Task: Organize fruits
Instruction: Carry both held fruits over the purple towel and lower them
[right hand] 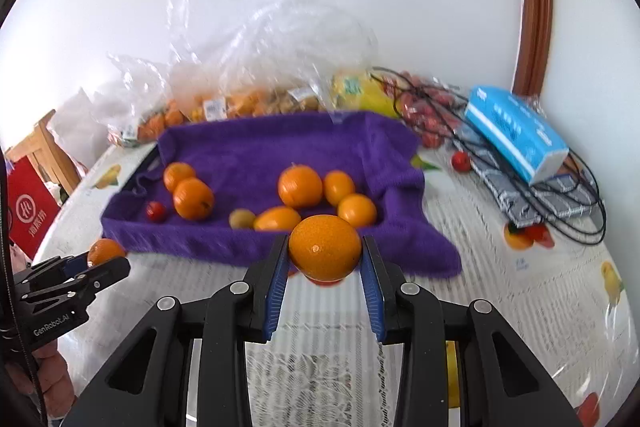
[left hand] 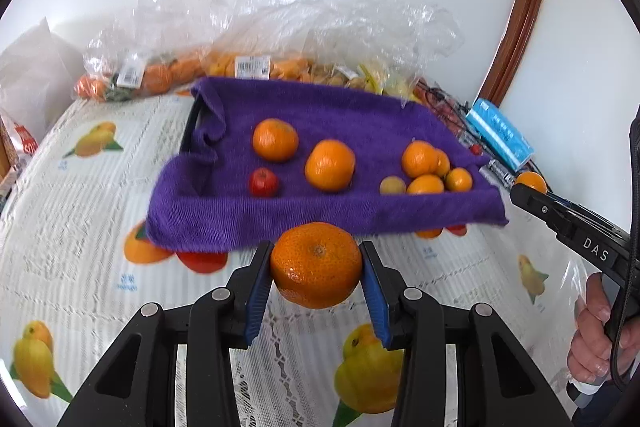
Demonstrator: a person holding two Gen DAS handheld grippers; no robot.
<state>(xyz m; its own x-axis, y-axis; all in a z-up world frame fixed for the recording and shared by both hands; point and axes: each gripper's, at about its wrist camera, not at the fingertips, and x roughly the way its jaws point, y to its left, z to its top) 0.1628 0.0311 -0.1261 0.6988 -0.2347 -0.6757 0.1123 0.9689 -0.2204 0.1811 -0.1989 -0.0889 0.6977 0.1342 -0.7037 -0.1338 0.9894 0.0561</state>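
Currently: left gripper (left hand: 316, 265) clamps mandarin (left hand: 316, 263); right gripper (right hand: 325, 254) clamps orange (right hand: 325, 247). Each should clear the towel (left hand: 320, 211) edge, then set down gently in free spots.

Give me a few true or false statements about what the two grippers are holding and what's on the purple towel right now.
1. The left gripper is shut on a mandarin. True.
2. The right gripper is empty. False: it clamps an orange.
3. A small red fruit lies on the purple towel. True.
4. The blue tissue pack lies on the towel. False: it sits off to the side, on cables.
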